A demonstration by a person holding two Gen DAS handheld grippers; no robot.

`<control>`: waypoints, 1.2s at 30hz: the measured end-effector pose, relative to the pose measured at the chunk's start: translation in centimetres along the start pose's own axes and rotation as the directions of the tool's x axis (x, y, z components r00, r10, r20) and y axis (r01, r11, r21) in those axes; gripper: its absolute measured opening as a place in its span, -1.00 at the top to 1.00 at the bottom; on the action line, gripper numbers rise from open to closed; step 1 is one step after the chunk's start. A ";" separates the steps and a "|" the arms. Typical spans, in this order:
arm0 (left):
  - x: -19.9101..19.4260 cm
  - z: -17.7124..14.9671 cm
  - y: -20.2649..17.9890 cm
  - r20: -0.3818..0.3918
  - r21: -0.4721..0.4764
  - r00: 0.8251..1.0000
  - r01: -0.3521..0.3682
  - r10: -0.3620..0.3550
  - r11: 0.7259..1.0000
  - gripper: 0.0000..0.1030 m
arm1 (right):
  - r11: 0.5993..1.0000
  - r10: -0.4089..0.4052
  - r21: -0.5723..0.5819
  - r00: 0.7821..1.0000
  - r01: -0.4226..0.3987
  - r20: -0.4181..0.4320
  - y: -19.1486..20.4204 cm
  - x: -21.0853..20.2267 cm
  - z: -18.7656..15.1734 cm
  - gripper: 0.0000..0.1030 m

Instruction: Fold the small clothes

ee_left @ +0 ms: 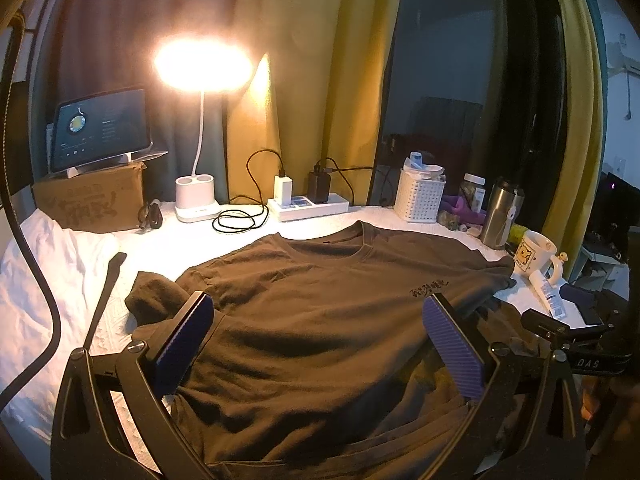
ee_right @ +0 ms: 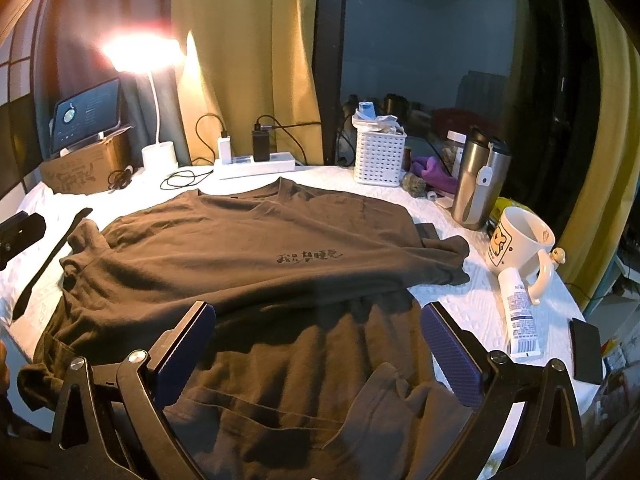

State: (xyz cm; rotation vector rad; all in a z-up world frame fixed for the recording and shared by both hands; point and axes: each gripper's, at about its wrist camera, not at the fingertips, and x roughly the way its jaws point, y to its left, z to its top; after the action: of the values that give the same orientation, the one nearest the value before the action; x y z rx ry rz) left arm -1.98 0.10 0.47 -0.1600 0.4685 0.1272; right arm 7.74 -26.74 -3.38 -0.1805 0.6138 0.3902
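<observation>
White textured table cover [ee_right: 472, 300] under everything, lit warm by a desk lamp [ee_left: 202, 66] far ahead of my left fingers. Yellow curtain [ee_left: 320, 80] and a dark window pane behind the table.

Far left of my left gripper [ee_left: 318, 320]: white cloth [ee_left: 52, 264] bunched on the cover, a black strap [ee_left: 106, 292] lying across it, cardboard box [ee_left: 94, 200] with a tablet [ee_left: 102, 128] propped on top. Ahead: lamp base, coiled black cable [ee_left: 240, 220], power strip [ee_left: 308, 204] with two chargers plugged in.

Brown T-shirt [ee_left: 320, 320] lies spread flat, neckline away from me, small print on the chest. It fills the space between and ahead of both pairs of fingers. Left sleeve crumpled just beyond my left gripper's left finger. Left gripper fingers spread wide, hovering over the shirt, pinching nothing. Right gripper [ee_right: 320, 340] same: spread wide above the lower shirt, nothing held; hem area bunched just under it.

Right of my right fingers: white basket [ee_right: 378, 156], steel tumbler [ee_right: 478, 184], mug [ee_right: 520, 240], white tube [ee_right: 520, 316] touching the mug's handle, dark phone-like slab [ee_right: 586, 350] at the table edge.

Open cover: a strip beyond the collar, and a narrow patch right of the shirt before the tube. Left edge crowded by the cloth.
</observation>
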 end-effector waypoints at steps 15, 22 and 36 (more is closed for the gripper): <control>5.2 2.5 -0.9 -0.070 0.017 0.996 -0.053 0.054 0.998 -1.00 | 0.981 -0.020 0.194 1.000 0.023 -0.020 -8.9 6.1 0.5 -0.99; 8.1 3.9 -0.6 -0.097 0.012 0.992 -0.084 0.085 0.996 -1.00 | 0.965 0.008 0.261 0.994 0.020 -0.105 -12.8 10.5 1.2 -0.54; 11.6 5.1 -0.6 -0.146 0.034 0.972 -0.180 0.183 0.983 -1.00 | 0.965 0.022 0.262 0.988 0.019 -0.154 -17.2 17.7 4.1 -0.17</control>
State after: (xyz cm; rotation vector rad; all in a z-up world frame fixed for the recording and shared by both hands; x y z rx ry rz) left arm 10.68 1.45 -0.26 -0.1064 0.6328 0.2907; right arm 30.11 -35.95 -9.67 0.0443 0.8136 0.2942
